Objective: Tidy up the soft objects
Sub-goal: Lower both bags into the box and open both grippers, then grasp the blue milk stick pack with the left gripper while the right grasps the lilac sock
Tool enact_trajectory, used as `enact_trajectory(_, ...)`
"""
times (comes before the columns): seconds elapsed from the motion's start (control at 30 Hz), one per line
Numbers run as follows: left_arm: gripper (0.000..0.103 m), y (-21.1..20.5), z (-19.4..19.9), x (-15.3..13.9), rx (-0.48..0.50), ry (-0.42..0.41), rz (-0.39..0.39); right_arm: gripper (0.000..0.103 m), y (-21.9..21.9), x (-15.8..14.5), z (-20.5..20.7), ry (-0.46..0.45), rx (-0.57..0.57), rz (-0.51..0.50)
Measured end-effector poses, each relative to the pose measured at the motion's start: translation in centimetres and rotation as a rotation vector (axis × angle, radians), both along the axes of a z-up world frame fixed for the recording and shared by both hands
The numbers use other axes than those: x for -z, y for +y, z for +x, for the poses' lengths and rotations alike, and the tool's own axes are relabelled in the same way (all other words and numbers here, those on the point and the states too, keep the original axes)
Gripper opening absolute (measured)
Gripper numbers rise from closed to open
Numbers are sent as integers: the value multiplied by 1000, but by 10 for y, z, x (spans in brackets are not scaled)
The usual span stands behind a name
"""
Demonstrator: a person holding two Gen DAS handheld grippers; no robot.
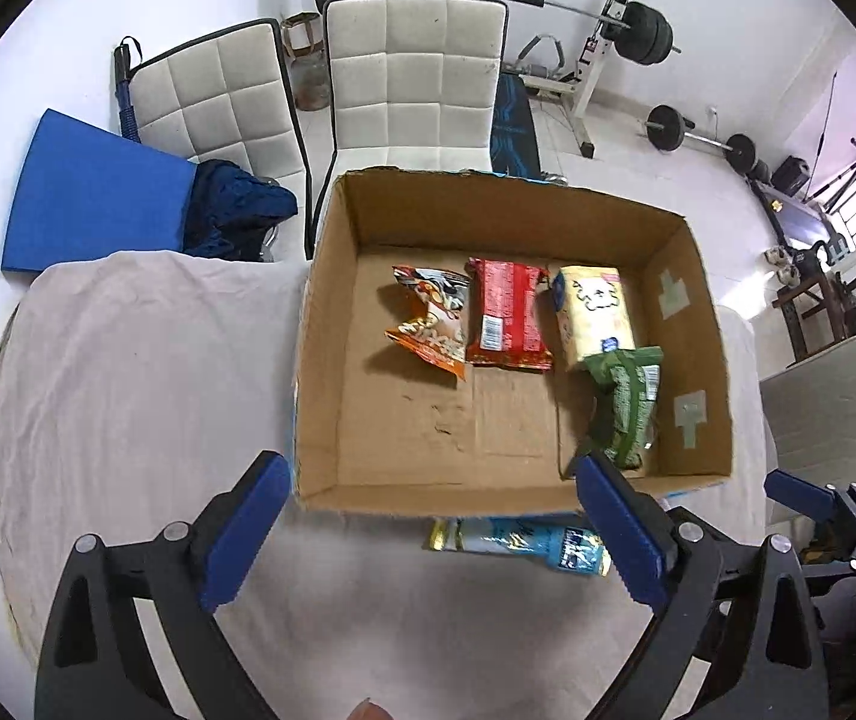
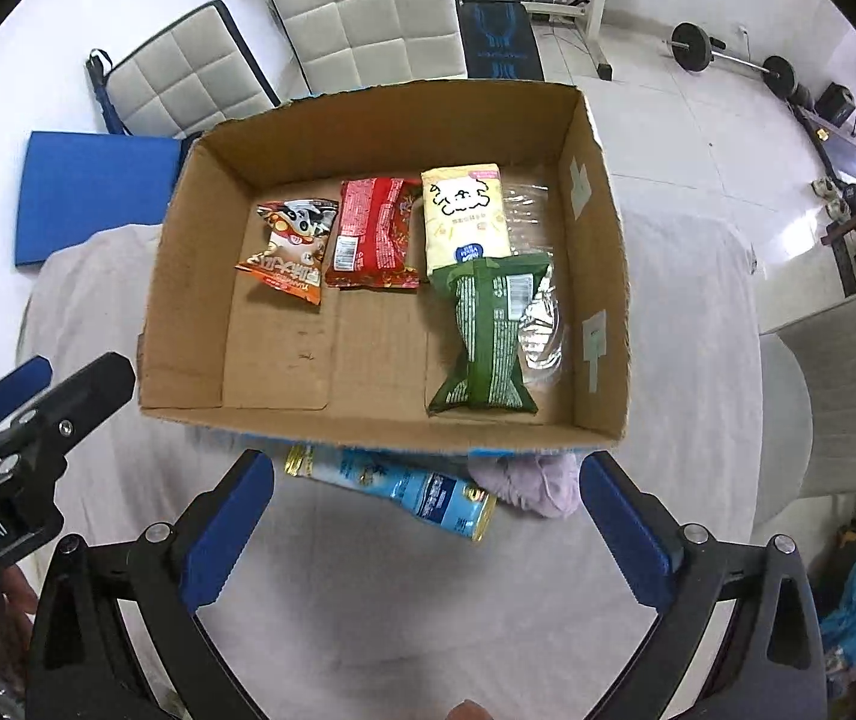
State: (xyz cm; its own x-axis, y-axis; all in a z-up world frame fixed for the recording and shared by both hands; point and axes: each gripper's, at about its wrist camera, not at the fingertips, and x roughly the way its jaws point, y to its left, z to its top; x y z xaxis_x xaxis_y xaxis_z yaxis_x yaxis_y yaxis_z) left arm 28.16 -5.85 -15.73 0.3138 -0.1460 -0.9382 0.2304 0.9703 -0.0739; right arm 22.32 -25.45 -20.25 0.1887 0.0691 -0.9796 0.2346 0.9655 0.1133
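Note:
An open cardboard box (image 1: 692, 300) (image 2: 602, 228) stands on the cloth-covered table. In it lie an orange snack bag (image 1: 431, 324) (image 2: 290, 255), a red packet (image 1: 506, 315) (image 2: 371, 234), a cream tissue pack (image 1: 593, 309) (image 2: 464, 213) and a green packet (image 1: 629, 402) (image 2: 488, 336). A blue packet (image 1: 524, 543) (image 2: 398, 483) and a pink cloth (image 2: 533, 483) lie on the table just before the box's near wall. My left gripper (image 1: 428, 531) is open and empty above the near wall. My right gripper (image 2: 425, 531) is open and empty over the blue packet.
White padded chairs (image 1: 416, 72) (image 2: 368, 6) stand behind the table, a grey chair (image 1: 830, 414) at the right. A blue mat (image 1: 92, 192) and dark cloth (image 1: 236, 210) lie far left. Gym weights fill the back of the room.

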Motion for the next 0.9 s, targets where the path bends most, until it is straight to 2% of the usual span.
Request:
enact_trajectory(0.17,98,0,-20,9,-30,45,-18,103,-19,2,-23,-4,57,32)
enact_trajectory(0.3,98,5,-42,48,-113,193,-120,103,-45,23,-54,8,149,70)
enact_trajectory(0.33,98,4,-47,60,-124,226,-122,103,-50,31,-61,20,166,77)
enact_trajectory(0.4,98,-4,-55,86,-147,276,-88,103,-64,50,-76,51,214,102)
enact_trajectory(0.53,98,-25,-59,124,-205,305,-25,103,-88,85,-106,95,301,132)
enact_trajectory(0.7,98,-39,-56,169,-338,350,7,103,-100,104,-126,106,320,97)
enact_trajectory(0.9,98,-56,-58,204,-410,354,39,103,-114,118,-144,108,337,70)
